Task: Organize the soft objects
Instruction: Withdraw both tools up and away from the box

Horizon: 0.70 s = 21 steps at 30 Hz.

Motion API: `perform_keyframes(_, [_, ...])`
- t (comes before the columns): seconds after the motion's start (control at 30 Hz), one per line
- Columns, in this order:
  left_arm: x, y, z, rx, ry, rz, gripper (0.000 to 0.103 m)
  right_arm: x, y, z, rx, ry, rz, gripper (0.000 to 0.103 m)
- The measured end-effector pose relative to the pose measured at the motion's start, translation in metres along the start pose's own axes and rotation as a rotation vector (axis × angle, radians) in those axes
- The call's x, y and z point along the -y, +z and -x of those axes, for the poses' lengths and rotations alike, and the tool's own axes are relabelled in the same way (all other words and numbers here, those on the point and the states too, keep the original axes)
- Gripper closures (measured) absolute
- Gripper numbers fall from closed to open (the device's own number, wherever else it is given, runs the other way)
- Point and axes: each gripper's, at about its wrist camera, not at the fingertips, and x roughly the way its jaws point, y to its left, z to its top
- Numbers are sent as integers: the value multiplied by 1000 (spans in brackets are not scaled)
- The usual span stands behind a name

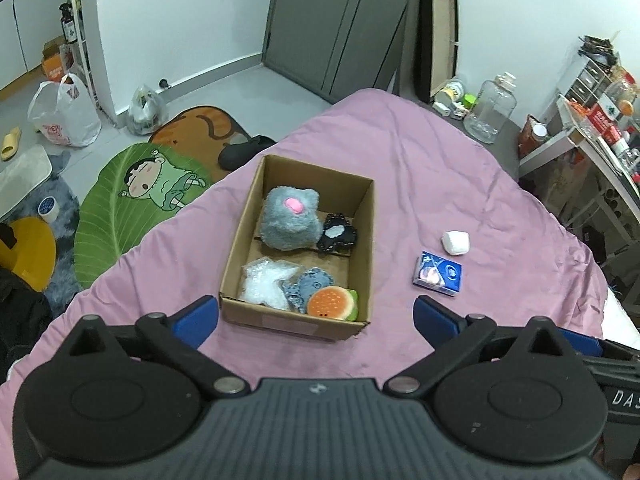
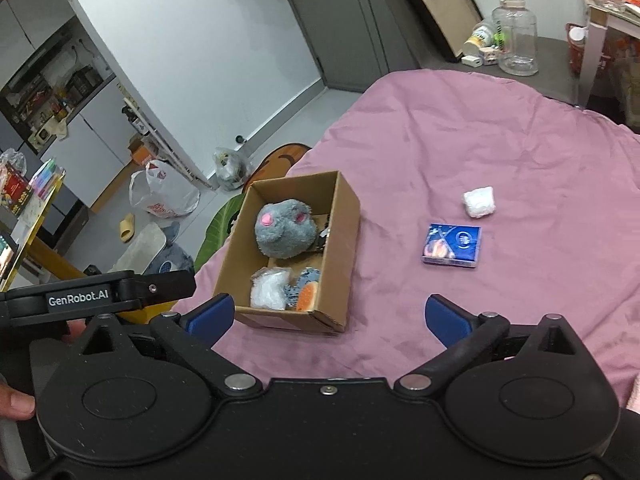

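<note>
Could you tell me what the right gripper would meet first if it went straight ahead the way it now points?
Probably the bare pink bed cover. The right gripper, jaws open and empty, aims between the cardboard box on its left and the blue packet on its right. Depth is hard to judge through the fisheye.

black plush [image 2: 322,236]: mostly hidden behind grey plush [image 2: 283,229] | burger toy [image 2: 307,297]: half hidden by box wall [image 2: 334,256] (orange only) | blue packet [image 2: 452,246]: print illegible

Pink bedspread [image 1: 420,168] as landmark | beyond its far edge: grey wardrobe [image 1: 332,20], white wall [image 1: 180,12] | left of it: grey floor [image 1: 224,84], leaf-shaped cartoon rug [image 1: 132,192] | right of it: cluttered white shelf [image 1: 592,140]
</note>
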Motion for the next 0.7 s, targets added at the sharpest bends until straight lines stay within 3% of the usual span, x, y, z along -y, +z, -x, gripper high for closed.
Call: perform_keyframes(0.7, [37, -40, 36, 60, -32, -42, 0, 29, -27, 49, 75, 8, -9, 0])
